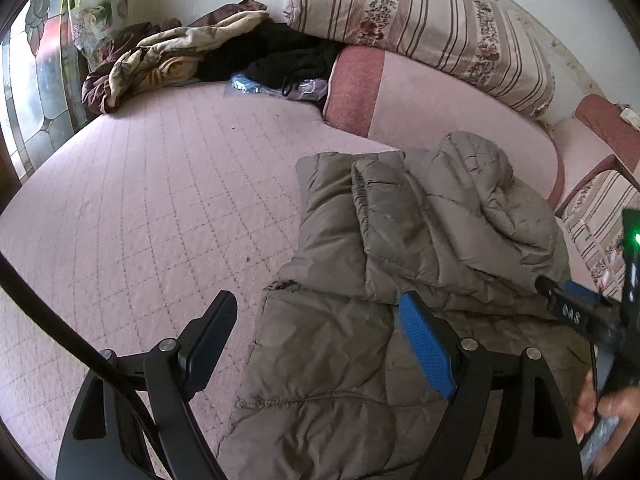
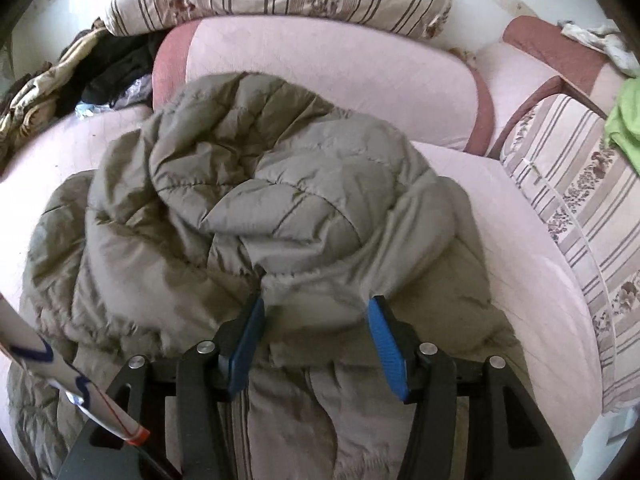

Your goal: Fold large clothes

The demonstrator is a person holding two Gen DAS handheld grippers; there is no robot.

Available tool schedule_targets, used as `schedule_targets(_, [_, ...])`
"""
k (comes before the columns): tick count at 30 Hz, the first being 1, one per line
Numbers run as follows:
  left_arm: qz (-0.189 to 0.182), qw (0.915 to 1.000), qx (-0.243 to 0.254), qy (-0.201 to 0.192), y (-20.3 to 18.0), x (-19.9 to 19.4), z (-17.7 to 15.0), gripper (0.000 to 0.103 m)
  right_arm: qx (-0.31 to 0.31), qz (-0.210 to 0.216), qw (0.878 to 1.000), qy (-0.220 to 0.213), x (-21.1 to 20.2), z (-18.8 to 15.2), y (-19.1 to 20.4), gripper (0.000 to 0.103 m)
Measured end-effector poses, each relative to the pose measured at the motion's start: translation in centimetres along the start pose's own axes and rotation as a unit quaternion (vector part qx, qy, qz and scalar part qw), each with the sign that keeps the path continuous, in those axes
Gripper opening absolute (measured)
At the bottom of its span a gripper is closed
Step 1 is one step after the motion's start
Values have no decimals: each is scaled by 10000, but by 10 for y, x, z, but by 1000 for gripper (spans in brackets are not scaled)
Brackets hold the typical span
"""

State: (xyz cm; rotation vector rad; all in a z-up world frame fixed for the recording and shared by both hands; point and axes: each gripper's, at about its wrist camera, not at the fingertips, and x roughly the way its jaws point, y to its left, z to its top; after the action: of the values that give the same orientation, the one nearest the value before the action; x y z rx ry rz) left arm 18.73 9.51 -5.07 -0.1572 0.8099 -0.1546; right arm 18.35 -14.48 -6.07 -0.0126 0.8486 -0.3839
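Observation:
A grey-brown quilted puffer jacket (image 1: 400, 264) lies on the pink quilted bed (image 1: 160, 208), a sleeve folded over its body. My left gripper (image 1: 316, 304) is open above the jacket's left edge and holds nothing. In the right wrist view the jacket (image 2: 256, 184) is bunched, its hood on top. My right gripper (image 2: 316, 312) is open, its blue pads (image 2: 384, 348) on either side of a fold of the jacket. The right gripper also shows at the right edge of the left wrist view (image 1: 576, 312).
Striped floral pillows (image 1: 420, 20) and a pink bolster (image 1: 420, 96) lie at the bed's head. A brown-beige blanket (image 1: 152, 60) and dark clothes (image 1: 288, 56) sit at the far left corner. A green cloth (image 2: 626, 120) lies at the right. A stained-glass panel (image 1: 36, 80) stands left.

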Motion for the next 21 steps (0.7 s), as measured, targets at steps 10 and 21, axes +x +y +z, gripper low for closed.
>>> schedule_targets(10, [38, 9996, 208, -170, -9, -7, -3, 83, -274, -113, 9994, 169, -26, -52, -7, 67])
schedule_targets(21, [240, 9994, 78, -254, -2, -23, -22, 83, 264, -422, 9987, 114, -66, -81, -79, 68])
